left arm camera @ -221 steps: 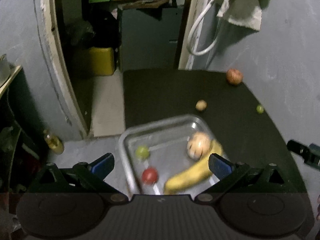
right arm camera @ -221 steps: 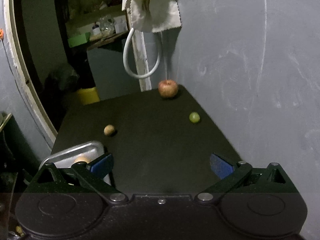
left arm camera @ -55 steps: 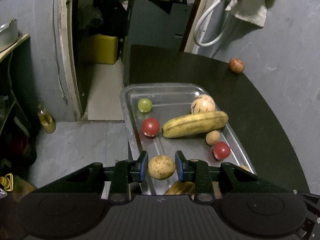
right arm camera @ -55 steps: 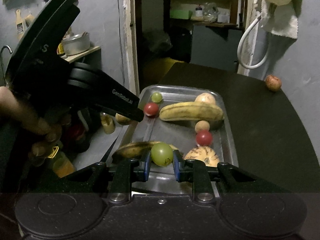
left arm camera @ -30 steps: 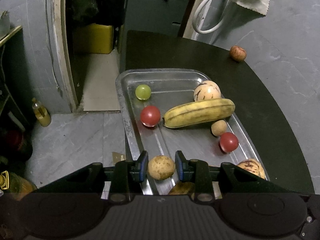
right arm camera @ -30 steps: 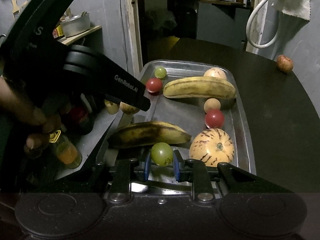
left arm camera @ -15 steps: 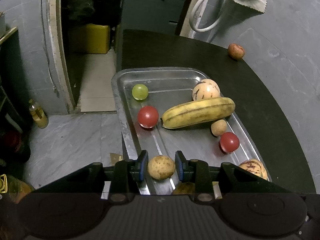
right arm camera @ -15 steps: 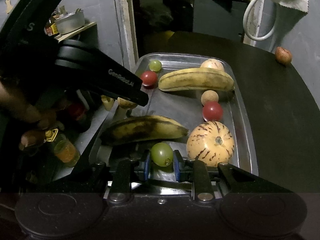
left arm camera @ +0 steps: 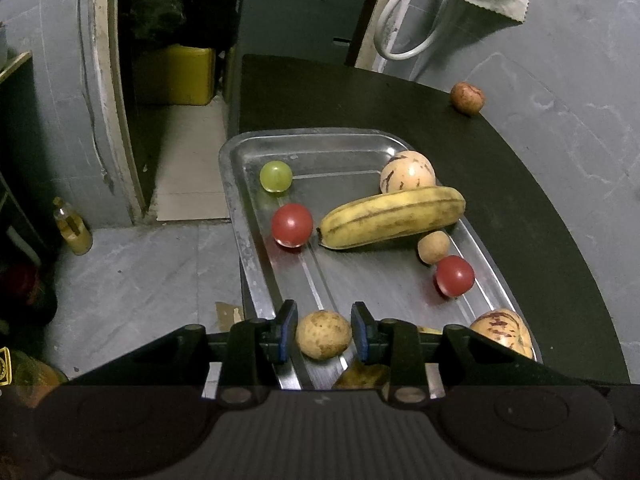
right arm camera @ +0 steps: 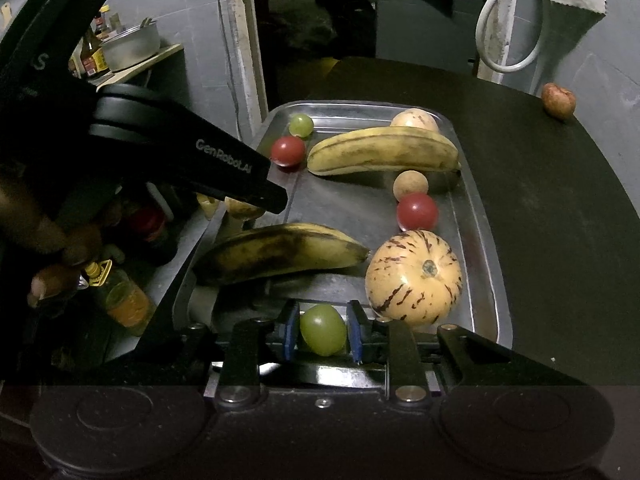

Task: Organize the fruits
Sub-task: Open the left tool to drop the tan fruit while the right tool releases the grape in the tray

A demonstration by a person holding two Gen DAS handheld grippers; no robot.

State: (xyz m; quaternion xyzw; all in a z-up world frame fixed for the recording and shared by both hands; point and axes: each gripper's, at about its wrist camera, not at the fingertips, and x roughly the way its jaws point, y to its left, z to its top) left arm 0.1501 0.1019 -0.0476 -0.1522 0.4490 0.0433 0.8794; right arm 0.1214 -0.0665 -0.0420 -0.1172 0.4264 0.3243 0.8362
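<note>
Steel tray (right arm camera: 486, 240) on the dark table already holds two bananas, two striped melons, tomatoes and a grape; one reddish apple (right arm camera: 558, 101) remains out near the wall. Left gripper (left arm camera: 323, 335) is clamped on a speckled brown fruit (left arm camera: 323, 334) above the tray's near-left edge. Right gripper (right arm camera: 323, 331) pinches a green grape (right arm camera: 323, 329) over the near end, neither released yet.

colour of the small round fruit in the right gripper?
Pale green: the small round fruit in the right gripper, clearest in the right wrist view.

My left camera looking down close over the tray's (left arm camera: 234, 200) near corner, my right camera facing along it, both sharing the tray (right arm camera: 486, 240).
</note>
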